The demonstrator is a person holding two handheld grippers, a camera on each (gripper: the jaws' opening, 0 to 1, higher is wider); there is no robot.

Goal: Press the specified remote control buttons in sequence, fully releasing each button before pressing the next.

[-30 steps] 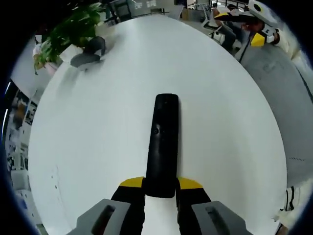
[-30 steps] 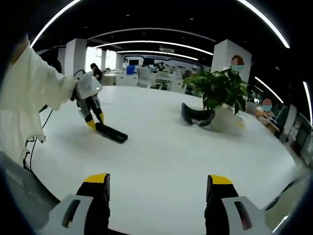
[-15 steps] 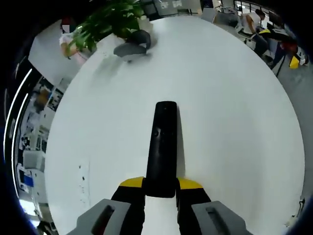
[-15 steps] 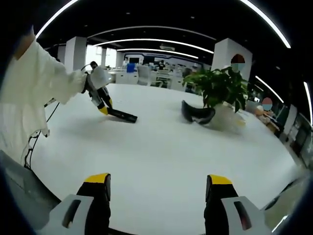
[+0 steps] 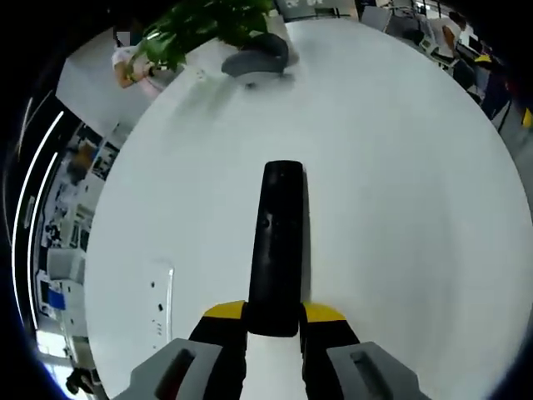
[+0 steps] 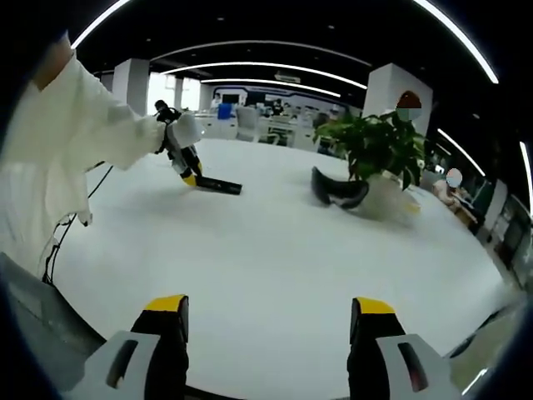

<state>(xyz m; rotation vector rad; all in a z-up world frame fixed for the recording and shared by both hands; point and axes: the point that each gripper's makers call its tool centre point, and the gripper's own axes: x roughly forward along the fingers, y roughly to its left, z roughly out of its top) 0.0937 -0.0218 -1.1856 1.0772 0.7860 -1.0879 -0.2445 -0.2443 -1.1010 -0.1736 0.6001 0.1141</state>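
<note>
A large open-plan office with curved ceiling light strips surrounds one wide white round table (image 6: 275, 250). In the left gripper view, one black remote control (image 5: 276, 237) stretches forward from the bottom centre, its near end clamped between the two yellow-tipped jaws of the left gripper (image 5: 274, 315), which are closed tight against its sides. The remote's far end points toward the far side of the table, where one dark curved headset (image 5: 258, 60) lies just in front of one leafy green potted plant (image 5: 204, 25). In the right gripper view, the right gripper (image 6: 268, 321) has its two yellow-tipped jaws spread wide apart above bare tabletop, gripping nothing. Farther off on the left of that view, a person's white sleeve (image 6: 75, 150) reaches over the table to the left gripper (image 6: 193, 177), with the remote control (image 6: 218, 185) sticking out from it low over the surface. The headset (image 6: 337, 190) and plant (image 6: 375, 150) stand on the right, well apart from the remote.
</note>
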